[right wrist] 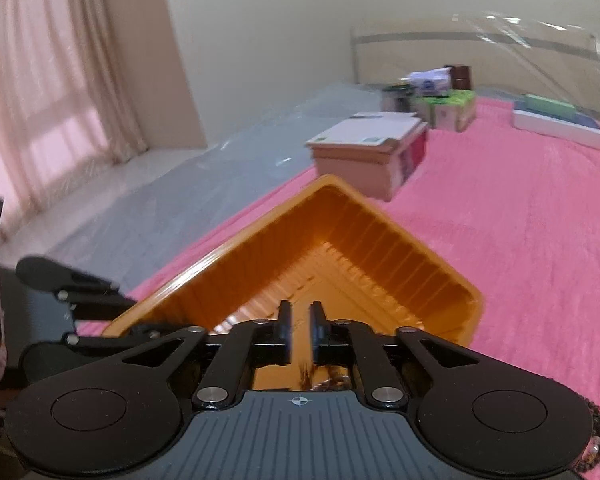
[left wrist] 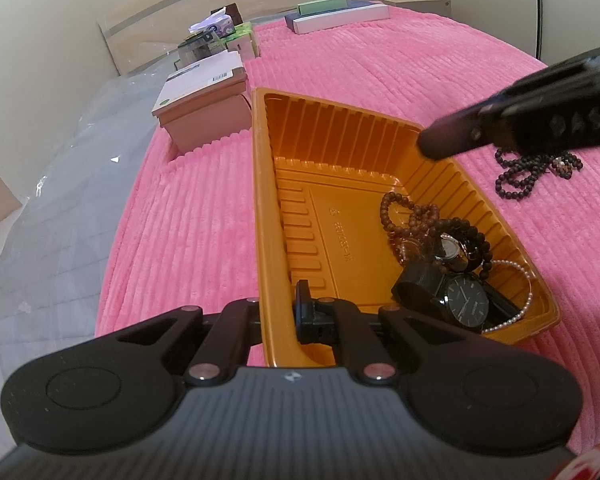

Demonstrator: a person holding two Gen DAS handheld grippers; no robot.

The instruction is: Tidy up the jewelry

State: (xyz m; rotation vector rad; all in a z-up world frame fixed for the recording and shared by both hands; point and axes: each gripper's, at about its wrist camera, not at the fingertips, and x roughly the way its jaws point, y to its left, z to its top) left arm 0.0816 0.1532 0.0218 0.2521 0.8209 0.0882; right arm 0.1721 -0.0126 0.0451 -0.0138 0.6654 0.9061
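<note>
orange plastic, thin and ribbed, makes up the tray [left wrist: 268, 208] that serves as the landmark on the pink bedspread [left wrist: 188, 216]. inside the tray, gathered toward its right near corner, lie a brown bead bracelet [left wrist: 396, 208], a darker bead bracelet [left wrist: 474, 236], two black watches [left wrist: 466, 304] and a thin pearl strand [left wrist: 528, 300] curling along the wall. outside the tray, just beyond its right rim, a black bead necklace [left wrist: 520, 176] rests loose on the bedspread, not yet sorted. the left tongs [left wrist: 308, 312] are closed on the tray's near rim, one finger inside the wall and one outside, apparently steadying it. the right tongs [right wrist: 300, 332] hang over the tray's interior with a narrow gap between their pads; nothing is pinched there, though dark beads show blurred directly below them. the necklace should handle as light, limp and apt to slide or snag, so a pinch across a bunched section of several strands looks safer than a single loop, which could slip out or trail behind. the tray itself seems flimsy and likely to skid on the plush fabric unless held. the watches, stiffer and heavier, would be best taken by the strap rather than the glass face.
</note>
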